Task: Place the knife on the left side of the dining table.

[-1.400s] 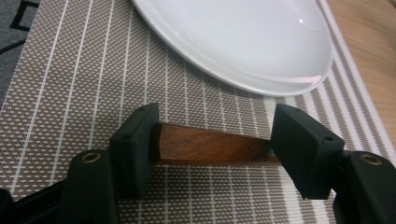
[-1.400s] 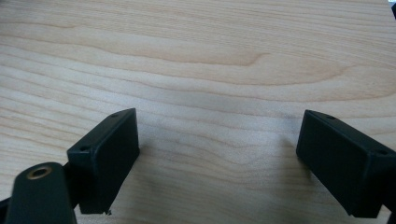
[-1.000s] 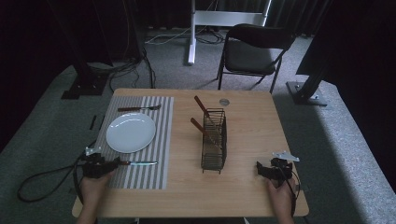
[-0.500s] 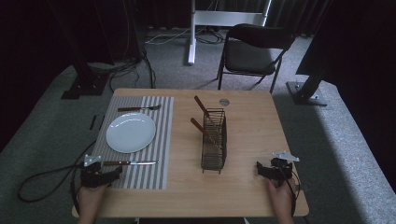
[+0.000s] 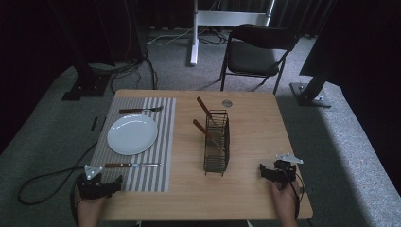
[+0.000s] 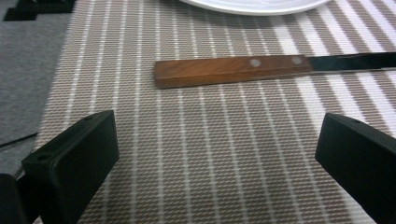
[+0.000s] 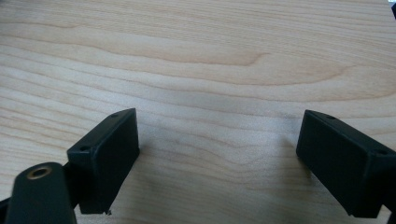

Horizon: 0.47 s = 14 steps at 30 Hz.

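Observation:
A knife [image 5: 132, 165] with a wooden handle [image 6: 231, 70] lies flat on the striped placemat [image 5: 156, 156], just below the white plate [image 5: 132, 134]. My left gripper [image 5: 113, 183] sits at the mat's near left corner, a little short of the handle's end. Its jaws have just been opening and now stand wide apart with nothing between them, and in the left gripper view [image 6: 219, 135] only mat lies under them. My right gripper [image 5: 263, 171] rests at the near right of the table, open over bare wood [image 7: 215, 135].
A fork [image 5: 140, 109] lies at the placemat's far edge. A black wire basket [image 5: 217, 149] stands mid-table with two wooden-handled utensils [image 5: 204, 108] leaning out of it. A small round disc [image 5: 227, 103] lies near the far edge. A chair [image 5: 257, 52] stands beyond the table.
The left gripper has let go of the knife handle, spread its jaws and drawn back toward the near edge. The knife stays on the mat. The right gripper has kept still.

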### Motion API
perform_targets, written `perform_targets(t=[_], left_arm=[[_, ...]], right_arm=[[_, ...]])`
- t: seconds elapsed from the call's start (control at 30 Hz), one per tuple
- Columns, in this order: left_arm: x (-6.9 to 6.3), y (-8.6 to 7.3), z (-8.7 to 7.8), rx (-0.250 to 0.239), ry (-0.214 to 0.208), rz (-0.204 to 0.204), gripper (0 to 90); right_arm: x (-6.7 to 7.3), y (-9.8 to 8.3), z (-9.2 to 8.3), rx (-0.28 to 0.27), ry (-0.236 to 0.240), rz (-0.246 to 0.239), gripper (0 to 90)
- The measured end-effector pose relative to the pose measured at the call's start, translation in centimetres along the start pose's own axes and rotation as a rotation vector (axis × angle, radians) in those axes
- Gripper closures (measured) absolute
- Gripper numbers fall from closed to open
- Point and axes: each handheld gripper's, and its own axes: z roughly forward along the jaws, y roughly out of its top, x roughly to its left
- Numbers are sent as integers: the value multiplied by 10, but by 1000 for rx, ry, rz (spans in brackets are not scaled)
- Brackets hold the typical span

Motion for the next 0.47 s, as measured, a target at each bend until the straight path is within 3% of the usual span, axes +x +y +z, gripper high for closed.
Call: perform_targets(t=[0.1, 0.47], left_arm=[[4, -4, -1, 5, 22, 5, 0], [7, -6, -3, -8, 7, 3, 0]], right_arm=[[0, 0, 0, 0, 0, 0, 124], [0, 0, 0, 0, 0, 0, 124]])
